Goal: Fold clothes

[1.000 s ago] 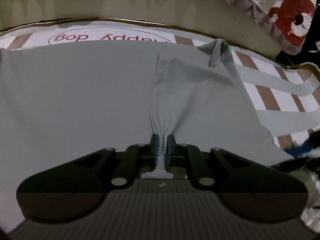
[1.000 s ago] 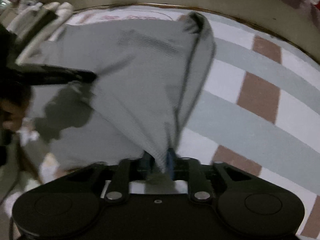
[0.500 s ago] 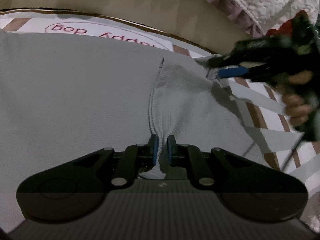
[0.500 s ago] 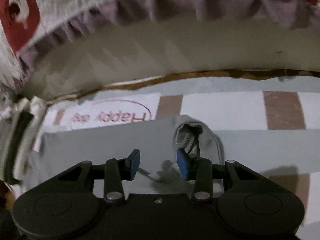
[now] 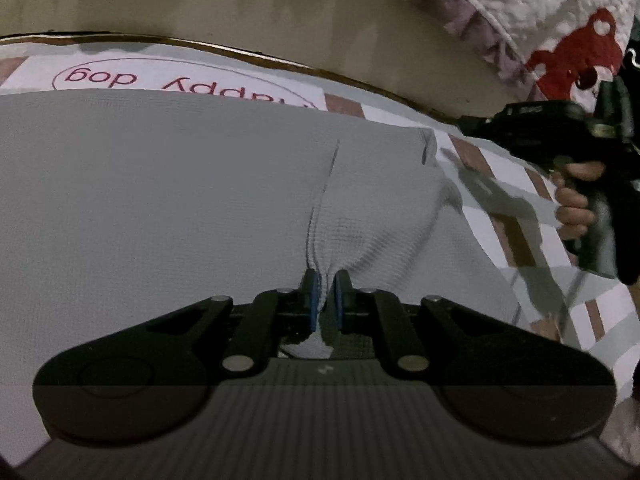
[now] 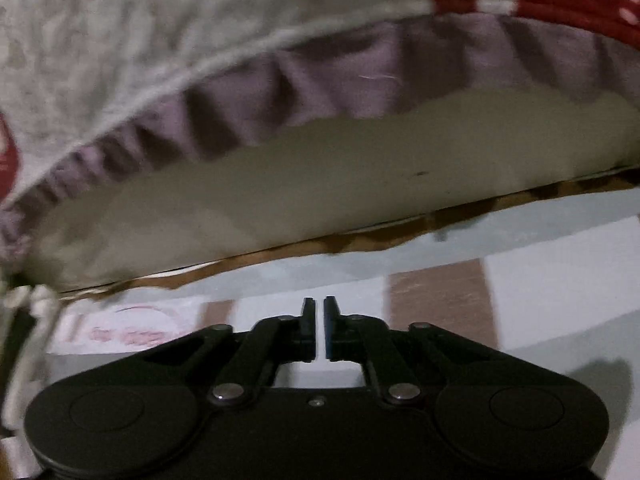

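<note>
A grey waffle-knit garment [image 5: 160,200] lies spread flat on a checked mat [image 5: 504,172]. My left gripper [image 5: 324,300] is shut on a raised fold of the garment near its right side, and the cloth bunches up between the blue pads. In the left wrist view a hand [image 5: 576,204] holds my right gripper [image 5: 472,128] off to the right, just beyond the garment's far right corner [image 5: 430,148]. The right wrist view shows the right gripper [image 6: 319,316] shut with nothing between its fingers, above bare mat [image 6: 540,300]. No garment shows in that view.
The mat carries a "Happy dog" print [image 5: 180,80] at its far edge. Beyond it rises a beige padded side [image 5: 200,0]. A white quilt with a purple ruffle and red bear [image 5: 520,8] hangs over the far right, and the same quilt [image 6: 160,40] looms close above the right gripper.
The right gripper let go of the garment's corner, pulled away to the right and went from open to shut. The left gripper kept its hold on the fold and lowered the cloth.
</note>
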### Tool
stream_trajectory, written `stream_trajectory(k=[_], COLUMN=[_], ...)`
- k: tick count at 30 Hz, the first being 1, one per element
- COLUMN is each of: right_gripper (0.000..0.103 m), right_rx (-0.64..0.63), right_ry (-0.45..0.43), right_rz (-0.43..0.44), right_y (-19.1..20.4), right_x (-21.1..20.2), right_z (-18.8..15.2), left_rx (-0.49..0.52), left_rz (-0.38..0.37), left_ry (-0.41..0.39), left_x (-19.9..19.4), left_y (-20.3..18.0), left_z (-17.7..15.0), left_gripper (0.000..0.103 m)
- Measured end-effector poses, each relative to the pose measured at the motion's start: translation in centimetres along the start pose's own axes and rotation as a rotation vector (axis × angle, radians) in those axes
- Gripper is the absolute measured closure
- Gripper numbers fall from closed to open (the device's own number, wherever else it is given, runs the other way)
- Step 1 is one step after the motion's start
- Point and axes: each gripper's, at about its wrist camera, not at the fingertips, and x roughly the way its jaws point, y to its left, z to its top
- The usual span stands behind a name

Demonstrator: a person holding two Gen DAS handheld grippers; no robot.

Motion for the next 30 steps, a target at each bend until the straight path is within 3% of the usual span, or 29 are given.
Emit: stream_trajectory(k=[1, 2, 3, 4, 6, 7, 8, 9, 10, 12, 14, 17, 18, 19, 21, 22, 23, 25, 28, 30], right_gripper=[0.082, 0.053, 0.041, 0.036, 0.038, 0.055, 0.085, 0.095, 0.097, 0.099, 0.103, 0.102, 0.102, 0.095, 0.092, 0.086, 0.070, 0.060, 0.059, 0.076], right_rx=[-0.008, -0.016, -0.024, -0.039, -0.147, -0.215, -0.292, -0.341, -0.323, -0.228, -0.228, -0.184, -0.148, -0.113, -0.066, -0.076, -0.102, -0.250, -0.381, -0.445], right_ry=[0.032, 0.064, 0.096, 0.127, 0.174, 0.176, 0.135, 0.108, 0.081, 0.033, -0.017, -0.052, -0.045, -0.028, 0.011, 0.032, 0.059, 0.144, 0.231, 0.229], right_rz=[0.040, 0.080, 0.120, 0.144, 0.037, -0.025, -0.062, -0.070, -0.060, -0.044, -0.077, -0.148, -0.138, -0.102, -0.014, 0.033, 0.079, 0.144, 0.040, -0.045], right_y=[0.6, 1.2, 1.8, 2.4, 3.8, 4.4, 4.7, 4.6, 3.9, 2.5, 2.4, 1.7, 1.2, 1.1, 2.1, 3.2, 4.5, 7.7, 9.4, 9.2], right_x=[0.2, 0.3, 0.5, 0.7, 2.1, 2.7, 2.8, 2.9, 3.0, 3.0, 2.7, 1.8, 1.4, 0.6, -1.3, -2.1, -2.8, -3.2, -1.3, 0.0], right_z=[0.0, -0.1, -0.1, -0.3, -1.7, -2.4, -2.9, -3.2, -3.2, -2.6, -2.2, -1.6, -1.4, -1.2, -1.4, -2.1, -2.7, -4.3, -6.5, -7.5], left_rx=[-0.001, 0.000, 0.002, 0.002, 0.003, 0.004, 0.006, 0.008, 0.014, 0.031, 0.040, 0.051, 0.054, 0.057, 0.074, 0.074, 0.067, 0.040, 0.045, 0.077], left_rz=[0.001, 0.003, 0.005, 0.007, 0.010, 0.010, 0.007, 0.002, -0.002, -0.008, 0.039, 0.133, 0.164, 0.195, 0.208, 0.204, 0.197, 0.171, 0.151, 0.170], left_ry=[-0.004, -0.008, -0.012, -0.017, -0.025, -0.029, -0.034, -0.041, -0.046, -0.050, -0.056, -0.066, -0.069, -0.073, -0.069, -0.062, -0.051, -0.048, -0.046, -0.028], left_x=[0.0, 0.0, 0.1, 0.1, 0.2, 0.3, 0.3, 0.3, 0.4, 0.6, 0.7, 0.7, 0.7, 0.7, 0.7, 0.7, 0.8, 0.4, -0.7, -1.2], left_y=[0.0, -0.1, -0.1, -0.1, -0.2, -0.3, -0.4, -0.5, -0.6, -0.7, -0.8, -0.9, -0.9, -0.9, -0.9, -0.8, -0.7, -0.6, -1.3, -2.0], left_z=[-0.1, -0.1, -0.1, -0.1, 0.0, 0.1, 0.2, 0.4, 0.6, 1.1, 1.6, 2.3, 2.5, 2.7, 2.8, 2.7, 2.6, 2.1, 0.7, -0.2], left_gripper=[0.094, 0.094, 0.094, 0.094, 0.094, 0.094, 0.094, 0.094, 0.094, 0.094, 0.094, 0.071, 0.064, 0.063, 0.063, 0.063, 0.063, 0.063, 0.062, 0.062])
